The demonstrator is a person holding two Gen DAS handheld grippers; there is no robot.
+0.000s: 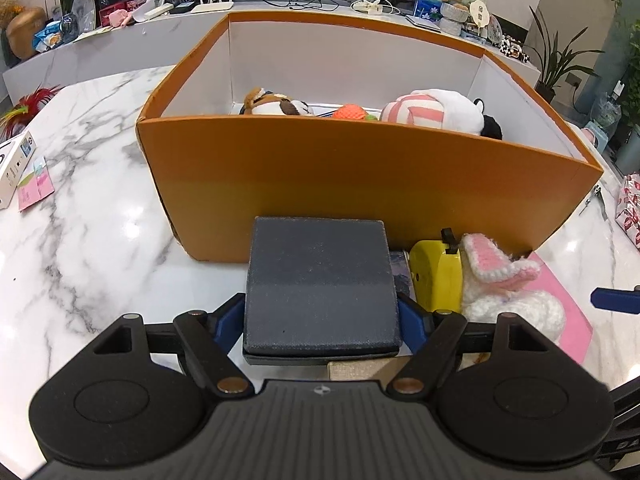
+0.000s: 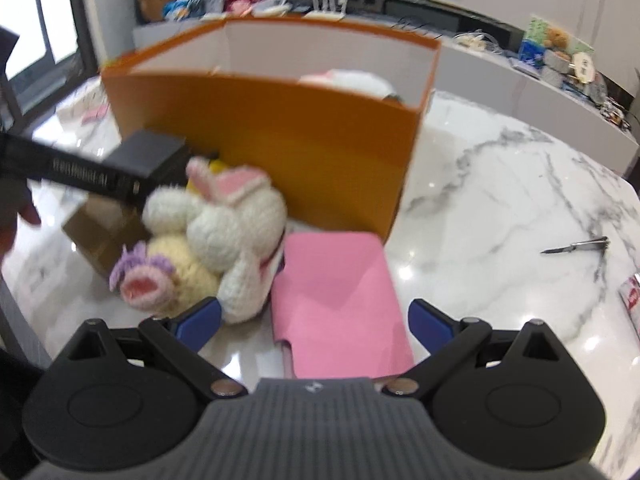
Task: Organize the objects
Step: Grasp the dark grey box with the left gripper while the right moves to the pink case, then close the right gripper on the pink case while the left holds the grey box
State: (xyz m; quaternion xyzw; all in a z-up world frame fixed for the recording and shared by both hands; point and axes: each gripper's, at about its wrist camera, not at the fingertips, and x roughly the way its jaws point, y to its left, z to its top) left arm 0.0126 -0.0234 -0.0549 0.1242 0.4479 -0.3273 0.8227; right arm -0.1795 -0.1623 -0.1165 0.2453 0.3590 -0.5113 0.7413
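Now the left hand-held gripper (image 1: 320, 312) is clamped on the dark box (image 1: 320, 284). Lift it clear over the orange bin (image 1: 360, 176) wall. The right hand-held gripper (image 2: 316, 320) stands apart, straddling the pink case (image 2: 340, 300); centre it first.

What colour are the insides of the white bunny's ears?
Pink, edged in white, on the white bunny; the left wrist view shows it best.

A dark grey square box (image 1: 320, 288) is sitting before the open orange cardboard box (image 1: 360, 176), beside a white knitted rabbit (image 2: 236, 240) and flat pink case (image 2: 340, 300).

Orange box (image 1: 360, 176); dark grey case (image 1: 320, 288); pink pouch (image 2: 340, 300); seemingly cream rabbit (image 2: 236, 232).
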